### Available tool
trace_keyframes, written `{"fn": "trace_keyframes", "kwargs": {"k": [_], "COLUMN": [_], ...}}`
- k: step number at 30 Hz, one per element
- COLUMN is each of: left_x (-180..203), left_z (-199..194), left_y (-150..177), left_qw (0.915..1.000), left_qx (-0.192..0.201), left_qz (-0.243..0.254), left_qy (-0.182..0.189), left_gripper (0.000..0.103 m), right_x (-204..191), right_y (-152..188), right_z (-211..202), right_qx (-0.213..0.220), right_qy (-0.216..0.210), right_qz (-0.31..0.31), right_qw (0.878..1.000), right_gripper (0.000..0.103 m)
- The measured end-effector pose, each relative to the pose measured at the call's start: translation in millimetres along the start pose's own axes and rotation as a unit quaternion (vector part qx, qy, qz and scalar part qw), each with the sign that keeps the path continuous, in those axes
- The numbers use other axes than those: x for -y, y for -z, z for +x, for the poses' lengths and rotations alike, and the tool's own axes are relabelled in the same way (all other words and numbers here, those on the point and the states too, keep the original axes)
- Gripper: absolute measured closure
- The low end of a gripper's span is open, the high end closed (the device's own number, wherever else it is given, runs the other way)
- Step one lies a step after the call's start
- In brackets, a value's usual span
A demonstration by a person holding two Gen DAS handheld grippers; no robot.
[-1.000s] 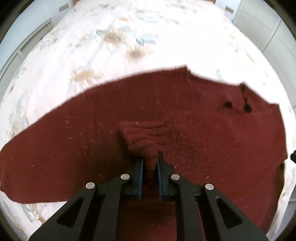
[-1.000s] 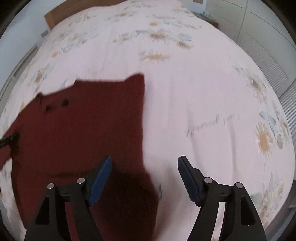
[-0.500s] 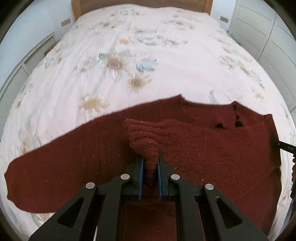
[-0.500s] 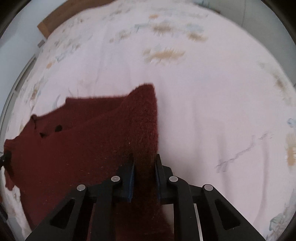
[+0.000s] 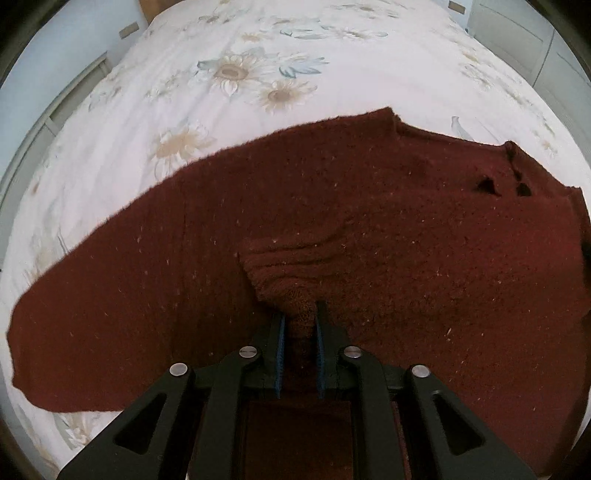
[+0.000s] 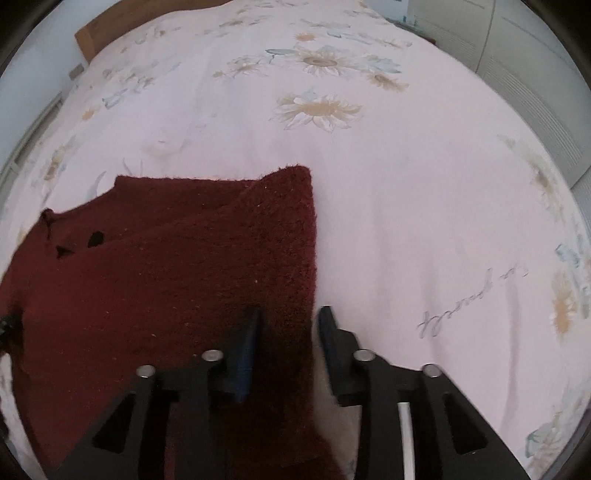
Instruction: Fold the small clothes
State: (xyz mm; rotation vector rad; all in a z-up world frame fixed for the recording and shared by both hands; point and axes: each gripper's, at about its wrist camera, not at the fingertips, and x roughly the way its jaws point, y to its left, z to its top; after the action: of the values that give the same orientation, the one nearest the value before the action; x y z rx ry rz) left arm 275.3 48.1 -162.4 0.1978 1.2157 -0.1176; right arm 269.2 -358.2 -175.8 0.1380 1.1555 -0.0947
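A dark red knitted sweater (image 5: 369,206) lies spread on the bed, one sleeve stretched out to the left (image 5: 92,302). My left gripper (image 5: 299,325) is shut on a bunched fold of the sweater near its middle. In the right wrist view the sweater (image 6: 166,266) fills the lower left, its right edge folded over. My right gripper (image 6: 290,321) straddles that right edge, its jaws partly apart with the knit between them and a gap at the right finger (image 6: 328,328).
The bed has a pale floral duvet (image 6: 406,184) with free room to the right of the sweater and beyond it. A wooden headboard (image 6: 110,26) is at the far end. White cupboards (image 6: 517,55) stand at the right.
My right gripper, shut on the sweater's edge half a second ago, has widened its jaws. My left gripper has kept its grip and dropped lower over the sweater.
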Motion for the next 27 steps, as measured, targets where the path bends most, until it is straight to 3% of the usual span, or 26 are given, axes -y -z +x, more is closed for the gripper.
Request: {"fn": "trace_keyframes", "kwargs": {"k": [2,4,5,6,8,9,10,12,13,17,21,27], "left_x": [1,0,0,1,5,10,14,28,34,67,86,86], "left_z": [-5,-13,-17,-24,-37,-43,-47,-54,-54,-43,-10,13], "left_y": [-4,-8,-10,-12,-16,-19,-22,-28,-30,-32,-24,-10], "left_qw": [1.0000,0.9999,0.9998,0.9997,0.9994,0.9992,0.9991,0.9988,0.9985,0.9975,0.9985,0.9986], "left_qx": [0.000,-0.006,-0.003,0.005,0.020,0.025,0.029,0.040,0.045,0.059,0.030,0.015], "left_qz": [-0.004,-0.011,-0.013,-0.014,-0.013,-0.010,-0.008,-0.002,0.001,0.031,0.034,0.050], "left_qy": [0.007,0.011,0.014,0.020,0.026,0.029,0.029,0.030,0.032,0.025,0.029,0.013], "left_gripper": [0.084,0.064,0.038,0.024,0.018,0.007,0.002,0.001,0.001,0.001,0.001,0.001], "right_x": [-1,-6,-11,-18,-35,-42,-53,-75,-85,-117,-132,-114], "right_y": [0,-1,-1,-2,-3,-2,-2,-1,0,9,27,41], "right_z": [-9,-23,-30,-38,-51,-56,-60,-62,-62,-50,-28,13], "right_qx": [0.008,0.023,0.031,0.041,0.058,0.063,0.069,0.076,0.080,0.082,0.069,0.032], "right_qy": [0.004,0.005,0.004,0.002,-0.003,-0.005,-0.010,-0.016,-0.016,-0.011,0.001,0.034], "right_qz": [-0.002,-0.009,-0.014,-0.022,-0.038,-0.044,-0.051,-0.062,-0.067,-0.084,-0.092,-0.088], "right_qw": [1.000,1.000,0.999,0.999,0.998,0.997,0.996,0.995,0.994,0.993,0.993,0.995], "right_gripper": [0.044,0.029,0.023,0.023,0.021,0.020,0.017,0.010,0.000,0.000,0.000,0.000]}}
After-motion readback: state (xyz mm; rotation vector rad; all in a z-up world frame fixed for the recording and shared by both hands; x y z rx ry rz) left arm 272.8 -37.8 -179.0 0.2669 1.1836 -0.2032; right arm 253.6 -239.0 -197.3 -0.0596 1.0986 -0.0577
